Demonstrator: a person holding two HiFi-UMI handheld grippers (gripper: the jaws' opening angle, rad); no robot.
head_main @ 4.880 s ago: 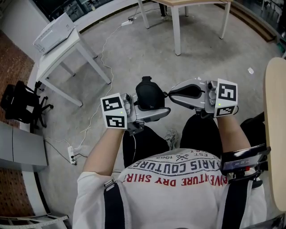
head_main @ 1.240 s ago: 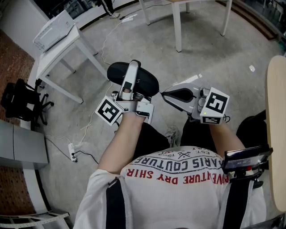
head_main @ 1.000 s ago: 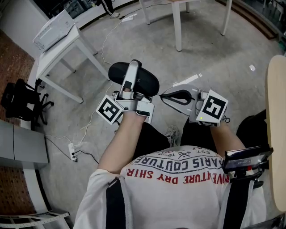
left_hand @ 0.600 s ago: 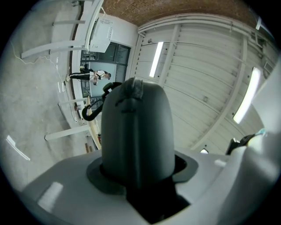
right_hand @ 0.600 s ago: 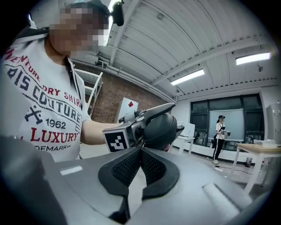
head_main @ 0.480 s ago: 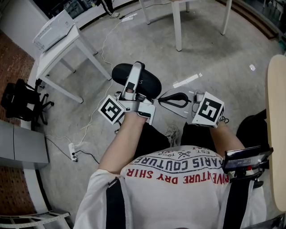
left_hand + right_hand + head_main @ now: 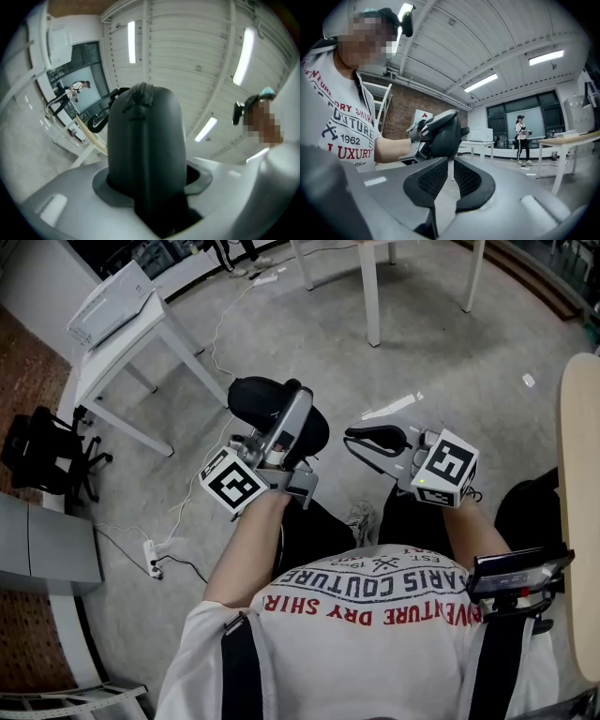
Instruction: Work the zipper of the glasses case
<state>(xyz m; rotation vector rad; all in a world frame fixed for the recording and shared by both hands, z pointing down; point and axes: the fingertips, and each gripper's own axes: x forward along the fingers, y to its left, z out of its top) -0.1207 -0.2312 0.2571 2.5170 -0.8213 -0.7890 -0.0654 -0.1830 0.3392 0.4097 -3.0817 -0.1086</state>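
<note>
Left first: clamps the black oval soft-shell glasses case (image 7: 258,399) firmly between the jaws of the left gripper (image 7: 298,407), tilted upward at about eleven o'clock from the person's lap, in mid-air above the grey concrete floor (image 7: 450,343). Shows no zipper pull clearly in any view. At one o'clock: holds the right gripper (image 7: 356,439) level, near the case but clear of it, jaws having just been opening, now a narrow slit apart, nothing between them. Risks pinching shell rather than pull through so thin a gap. Risks twisting the case loose and dropping it if tugged across the left hold.
</note>
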